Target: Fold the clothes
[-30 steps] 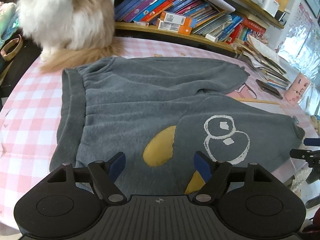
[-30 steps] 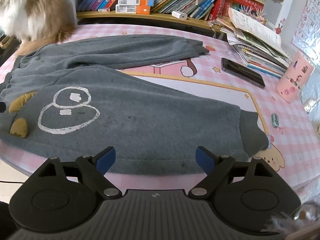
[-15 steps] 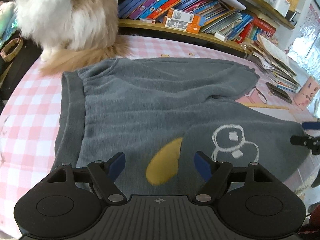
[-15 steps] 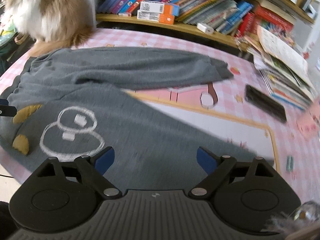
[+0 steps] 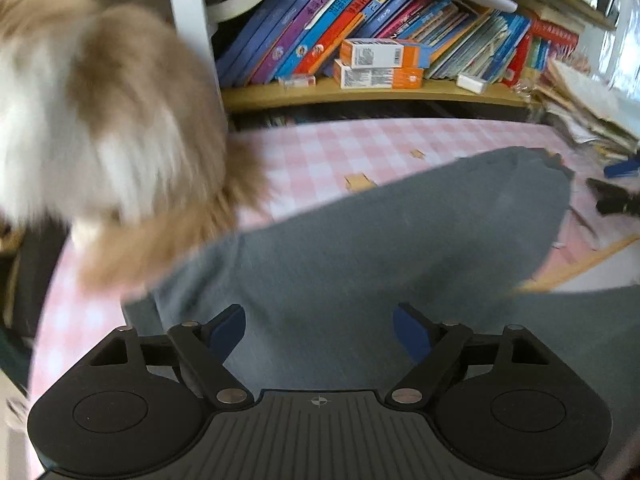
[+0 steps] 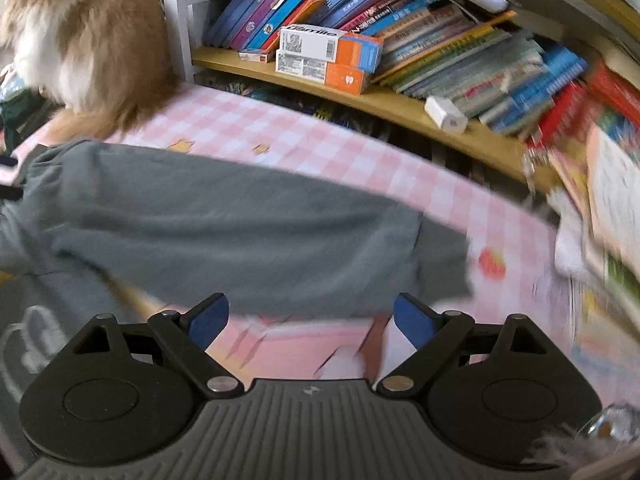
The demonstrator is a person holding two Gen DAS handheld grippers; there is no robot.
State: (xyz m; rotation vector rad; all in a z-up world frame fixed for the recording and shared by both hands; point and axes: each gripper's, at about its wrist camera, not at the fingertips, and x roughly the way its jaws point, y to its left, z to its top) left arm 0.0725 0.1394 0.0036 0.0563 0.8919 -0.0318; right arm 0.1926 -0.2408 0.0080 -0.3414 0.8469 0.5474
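Note:
Grey fleece trousers (image 5: 360, 248) lie spread on a pink checked table (image 5: 340, 144). My left gripper (image 5: 320, 328) is open, low over the waistband end, with nothing between its blue pads. In the right wrist view the far trouser leg (image 6: 240, 232) stretches across the table to its cuff (image 6: 444, 256). My right gripper (image 6: 310, 318) is open just in front of that leg, near the cuff, holding nothing. A white drawn figure on the near leg (image 6: 28, 340) shows at the left edge. The right gripper's tip (image 5: 616, 196) appears at the far right of the left wrist view.
A fluffy tan and white cat (image 5: 100, 140) sits on the table's left corner, its tail touching the waistband; the cat (image 6: 88, 40) also shows in the right wrist view. A bookshelf (image 5: 380, 92) with books and orange boxes (image 6: 328, 56) runs behind. Stacked papers (image 6: 608, 200) crowd the right.
Both grippers have moved forward across the trousers toward the far leg and shelf. The cat and books now loom larger. Both stayed open; the views are motion-blurred.

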